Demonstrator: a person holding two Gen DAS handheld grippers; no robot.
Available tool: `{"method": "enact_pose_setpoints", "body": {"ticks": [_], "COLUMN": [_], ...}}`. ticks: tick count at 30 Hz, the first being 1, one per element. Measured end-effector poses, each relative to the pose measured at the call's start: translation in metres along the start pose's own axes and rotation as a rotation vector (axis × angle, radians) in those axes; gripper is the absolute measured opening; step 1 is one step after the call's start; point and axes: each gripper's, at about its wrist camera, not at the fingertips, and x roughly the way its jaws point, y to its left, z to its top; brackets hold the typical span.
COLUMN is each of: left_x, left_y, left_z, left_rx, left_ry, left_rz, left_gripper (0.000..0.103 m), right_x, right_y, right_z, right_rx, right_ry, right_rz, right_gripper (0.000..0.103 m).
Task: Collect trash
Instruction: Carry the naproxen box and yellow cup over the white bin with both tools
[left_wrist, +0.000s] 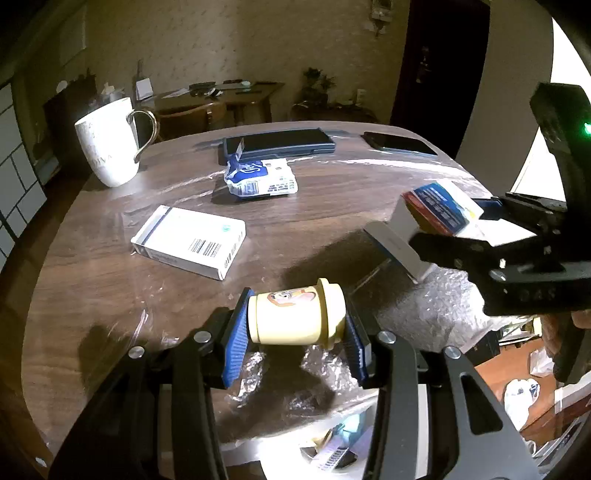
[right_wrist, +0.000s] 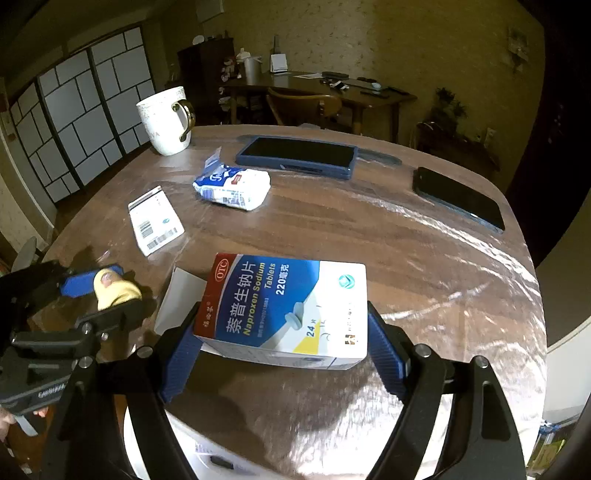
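Observation:
My left gripper (left_wrist: 295, 328) is shut on a small cream-yellow plastic bottle (left_wrist: 295, 317) that lies sideways between its blue pads, above the wooden table (left_wrist: 314, 221). In the right wrist view the same bottle (right_wrist: 114, 290) shows at the left. My right gripper (right_wrist: 284, 347) is shut on a blue, red and white tablet box (right_wrist: 288, 310), its end flap open, held above the table's near edge. In the left wrist view that box (left_wrist: 439, 206) hangs at the right. On the table lie a flat white box (left_wrist: 188, 242) and a blue-and-white tissue pack (left_wrist: 260, 177).
A white mug (left_wrist: 109, 142) stands at the table's far left. A dark tablet (left_wrist: 277, 144) and a black phone (left_wrist: 400, 144) lie along the far edge. Clear plastic film covers the tabletop. Bags and clutter sit on the floor (left_wrist: 521, 391) below the near right edge.

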Motion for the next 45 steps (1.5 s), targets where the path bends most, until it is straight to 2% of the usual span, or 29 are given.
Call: {"method": "enact_pose_setpoints", "body": {"ticks": [29,45], "left_x": [-0.028,-0.035], "left_y": [-0.011,-0.035], "left_z": [-0.03,-0.065], "left_rx": [0.049,0.112], "left_ry": [0.032,0.106], "left_rz": [0.018,-0.007], "left_gripper": [0.046,0.046], "right_x": [-0.044,-0.05], "right_y": [0.01,0.02], "right_z": [-0.07,-0.096], "right_rx": [0.004,-0.022], "right_ry": [0.045,0.086], "right_rz": [0.01,0.018], "right_gripper": [0.08,0.08]}}
